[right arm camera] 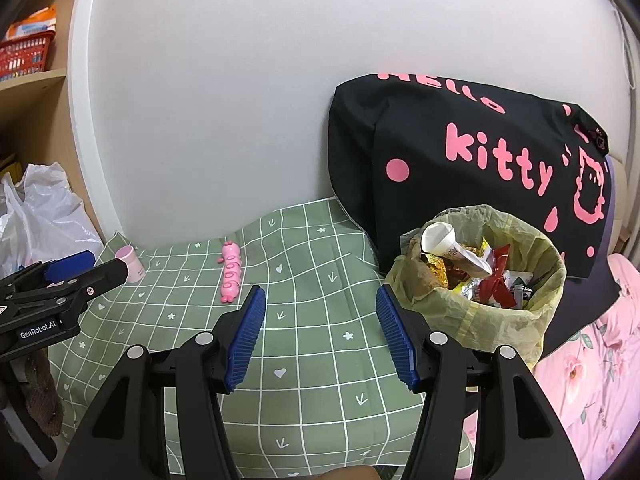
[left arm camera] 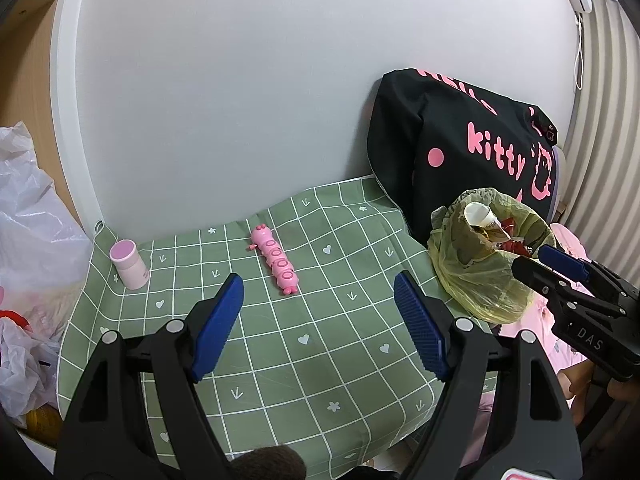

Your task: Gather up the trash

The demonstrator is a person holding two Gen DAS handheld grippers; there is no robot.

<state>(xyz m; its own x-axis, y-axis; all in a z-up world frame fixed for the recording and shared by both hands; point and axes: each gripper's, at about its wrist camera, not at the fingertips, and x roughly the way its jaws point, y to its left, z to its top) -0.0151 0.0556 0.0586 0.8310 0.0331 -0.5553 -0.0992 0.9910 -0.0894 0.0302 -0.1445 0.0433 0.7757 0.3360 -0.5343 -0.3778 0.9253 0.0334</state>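
Observation:
A yellow-green trash bag stands open at the right edge of the green checked cloth. It holds a crumpled paper cup and several snack wrappers. My right gripper is open over the cloth, just left of the bag, with nothing between its fingers. My left gripper is open too, above the cloth's middle, and empty. In the left wrist view the right gripper's tip reaches the bag's near right rim.
A pink caterpillar toy and a small pink-lidded jar lie on the cloth. A black bag with pink lettering leans on the wall behind the trash bag. White plastic bags crowd the left; pink floral bedding lies right.

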